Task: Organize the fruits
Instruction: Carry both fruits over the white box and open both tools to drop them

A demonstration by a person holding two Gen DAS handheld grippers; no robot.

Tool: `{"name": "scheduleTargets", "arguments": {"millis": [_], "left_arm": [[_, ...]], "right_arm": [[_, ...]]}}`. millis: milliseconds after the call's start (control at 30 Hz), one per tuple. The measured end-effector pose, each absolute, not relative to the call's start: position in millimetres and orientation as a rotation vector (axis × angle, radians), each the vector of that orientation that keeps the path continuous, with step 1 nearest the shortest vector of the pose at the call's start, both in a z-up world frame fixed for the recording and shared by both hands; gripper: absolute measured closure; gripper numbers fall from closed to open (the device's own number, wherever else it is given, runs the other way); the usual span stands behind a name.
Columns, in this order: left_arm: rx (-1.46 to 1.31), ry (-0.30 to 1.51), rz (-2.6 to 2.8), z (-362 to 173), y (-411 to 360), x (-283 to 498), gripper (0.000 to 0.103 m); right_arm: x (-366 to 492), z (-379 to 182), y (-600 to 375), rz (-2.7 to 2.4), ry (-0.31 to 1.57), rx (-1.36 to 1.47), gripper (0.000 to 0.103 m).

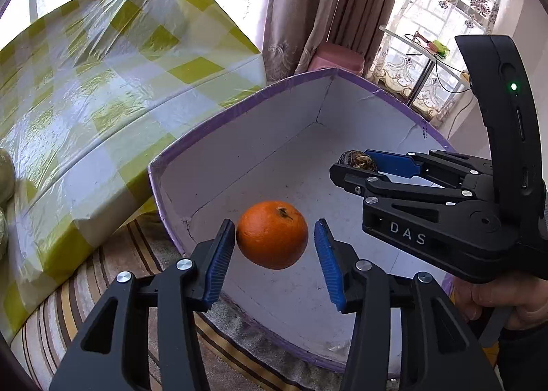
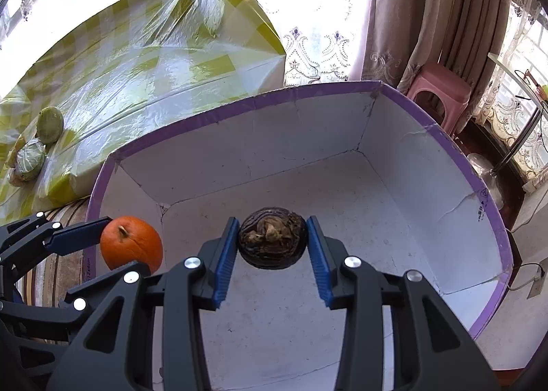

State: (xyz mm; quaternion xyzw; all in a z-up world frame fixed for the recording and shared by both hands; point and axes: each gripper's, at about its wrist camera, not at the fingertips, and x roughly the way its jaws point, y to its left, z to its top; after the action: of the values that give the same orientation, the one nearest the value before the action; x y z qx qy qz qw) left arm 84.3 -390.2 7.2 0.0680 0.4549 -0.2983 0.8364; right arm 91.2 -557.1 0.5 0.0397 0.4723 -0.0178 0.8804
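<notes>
An orange (image 1: 272,239) sits between the blue pads of my left gripper (image 1: 275,247), over the near left corner of a white box with a purple rim (image 1: 239,106). The left pad touches it; a small gap shows at the right pad, so the jaws look open. My right gripper (image 2: 273,247) is shut on a dark wrinkled fruit (image 2: 272,242) and holds it above the box floor (image 2: 342,192). The right gripper (image 1: 356,168) also shows in the left wrist view with the dark fruit (image 1: 358,160) at its tip. The orange (image 2: 132,243) shows in the right wrist view.
A table with a yellow-green checked plastic cloth (image 2: 154,65) stands left of the box, with green fruits (image 2: 49,125) and a wrapped one (image 2: 30,160) on it. A pink stool (image 2: 441,93), curtains and a glass side table (image 1: 421,45) lie beyond. A striped cushion (image 1: 102,274) lies under the box.
</notes>
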Motion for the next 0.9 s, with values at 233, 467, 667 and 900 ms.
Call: {"name": "scheduleTargets", "arguments": {"millis": [233, 467, 667, 900], "left_arm": [[0.107, 0.923, -0.598, 16.7, -375.6, 83.1, 0.033], [0.061, 0.87, -0.516, 30.7, -341.4, 82.5, 0.022], [0.022, 0.759, -0.4, 46.9, -301.9, 73.4, 0.017], [0.006, 0.663, -0.315, 64.9, -256.6, 65.2, 0.016]], "right_arm": [[90.7, 10.5, -553.7, -0.086, 0.941, 0.056, 0.026], [92.1, 25.4, -525.3, -0.161, 0.89, -0.07, 0.008], [94.4, 45.6, -494.6, -0.17, 0.828, -0.151, 0.005], [97.8, 58.2, -463.2, -0.134, 0.795, -0.195, 0.004]]}}
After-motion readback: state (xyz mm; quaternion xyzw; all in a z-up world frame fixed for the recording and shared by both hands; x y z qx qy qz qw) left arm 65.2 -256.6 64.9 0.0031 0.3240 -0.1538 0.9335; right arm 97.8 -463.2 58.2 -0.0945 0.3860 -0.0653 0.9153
